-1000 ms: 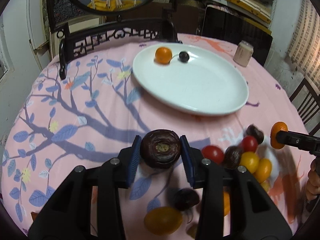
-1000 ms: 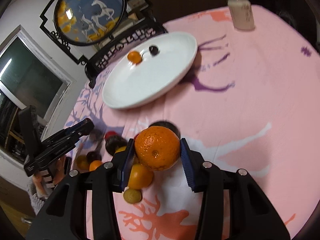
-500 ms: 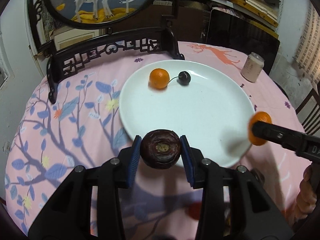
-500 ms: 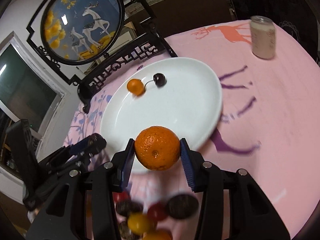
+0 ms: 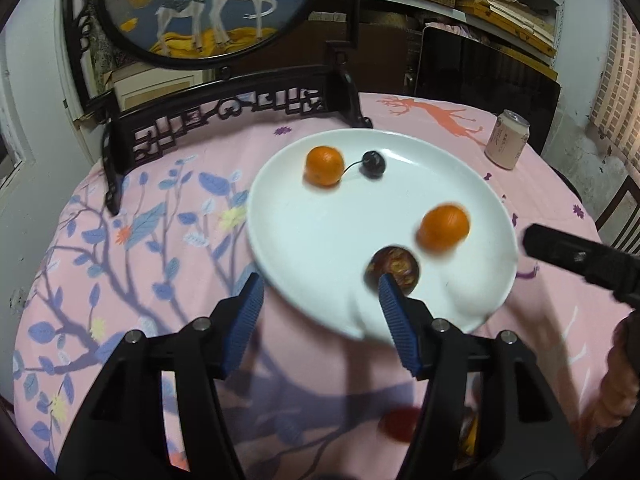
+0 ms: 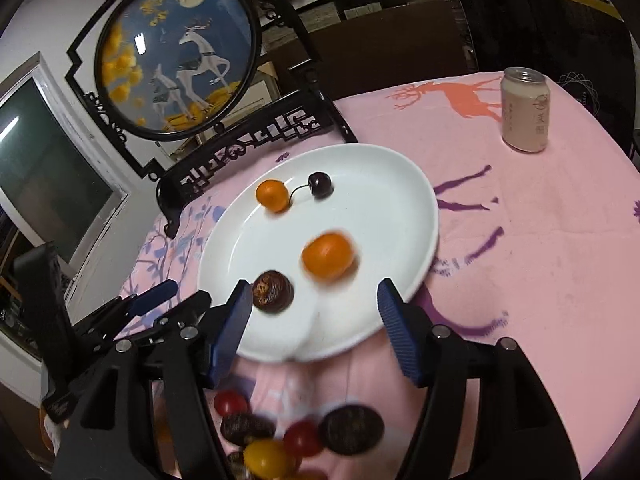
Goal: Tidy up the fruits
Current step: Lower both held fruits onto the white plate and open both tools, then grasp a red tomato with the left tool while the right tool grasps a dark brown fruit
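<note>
Releasing is the step in hand: both hand-held grippers hang over the near edge of the plate point(image 5: 472, 184) with jaws opening and nothing between the pads. The left hand-held gripper point(image 5: 320, 316) has its blue pads apart, and the dark fruit point(image 5: 394, 270) lies on the plate just beyond its right finger, touching nothing of the pads as far as the view shows. The right hand-held gripper point(image 6: 314, 312) is likewise spread, and the blurred orange point(image 6: 328, 256) sits on the plate ahead of its gap, free of both fingers; the blur suggests it may be rolling. Farther back on the plate rest a smaller orange point(image 6: 273, 195) and a cherry point(image 6: 320, 185), side by side. The pile of loose fruit point(image 6: 296, 436), small red, yellow and dark pieces, lies on the pink-clothed counter point(image 6: 540, 240) below the right gripper, off the plate. A can point(image 6: 525, 110) stands well apart at the far side. The next move likely calls for drawing both grippers back over the pile, picking out one piece each with jaws wide enough to straddle it, and taking care not to nudge the plate's rim.
</note>
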A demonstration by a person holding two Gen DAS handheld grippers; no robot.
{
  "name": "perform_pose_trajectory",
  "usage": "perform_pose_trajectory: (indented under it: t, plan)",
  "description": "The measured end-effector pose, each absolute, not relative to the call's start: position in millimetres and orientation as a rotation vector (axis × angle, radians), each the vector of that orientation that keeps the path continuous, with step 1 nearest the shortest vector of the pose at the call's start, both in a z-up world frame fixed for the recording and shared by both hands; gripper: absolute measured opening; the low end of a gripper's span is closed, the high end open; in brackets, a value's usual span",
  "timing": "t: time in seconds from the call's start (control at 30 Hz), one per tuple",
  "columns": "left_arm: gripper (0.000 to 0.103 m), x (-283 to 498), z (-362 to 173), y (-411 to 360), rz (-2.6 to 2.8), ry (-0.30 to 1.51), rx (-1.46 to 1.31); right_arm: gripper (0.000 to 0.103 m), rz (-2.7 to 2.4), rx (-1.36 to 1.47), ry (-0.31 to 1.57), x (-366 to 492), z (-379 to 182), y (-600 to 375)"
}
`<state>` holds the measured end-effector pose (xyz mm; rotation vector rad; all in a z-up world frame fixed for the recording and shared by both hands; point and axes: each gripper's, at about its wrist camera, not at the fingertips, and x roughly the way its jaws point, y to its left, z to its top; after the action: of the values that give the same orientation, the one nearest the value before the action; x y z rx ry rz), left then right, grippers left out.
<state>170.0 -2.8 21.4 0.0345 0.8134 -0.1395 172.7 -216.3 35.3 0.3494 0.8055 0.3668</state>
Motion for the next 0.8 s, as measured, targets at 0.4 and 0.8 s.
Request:
perform_pose_trajectory:
  t: [0.4,0.8]
  plan:
    - [0.065,117,1,1,-0.224,0.868,0.105,0.065,0.384,0.403,0.862,113,15,-235]
    - [0.068,112,-6,-13,-0.335,0.888,0.150,0.065,0.385,0.425,0.885,114,10,-242]
